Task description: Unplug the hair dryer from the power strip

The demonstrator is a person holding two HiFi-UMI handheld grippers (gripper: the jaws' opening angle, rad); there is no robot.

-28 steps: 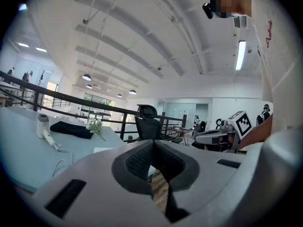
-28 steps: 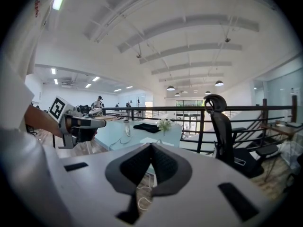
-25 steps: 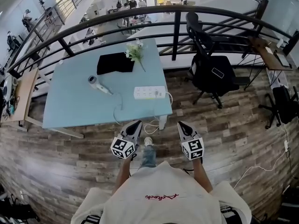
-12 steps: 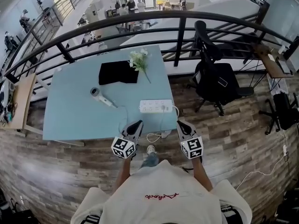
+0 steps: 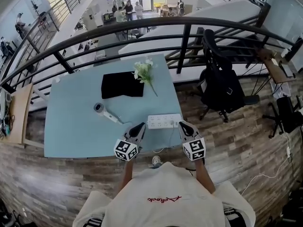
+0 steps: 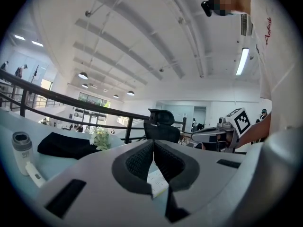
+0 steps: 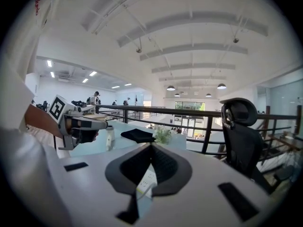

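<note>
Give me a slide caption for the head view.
Left gripper and right gripper, jaws shut, at the table edge flanking the power strip, hair dryer nearby.

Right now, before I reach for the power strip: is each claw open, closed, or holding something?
Left claw: closed, holding nothing.
Right claw: closed, holding nothing.

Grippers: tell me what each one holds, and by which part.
Nothing is held. The left gripper and the right gripper are both shut with nothing between their jaws.
</note>
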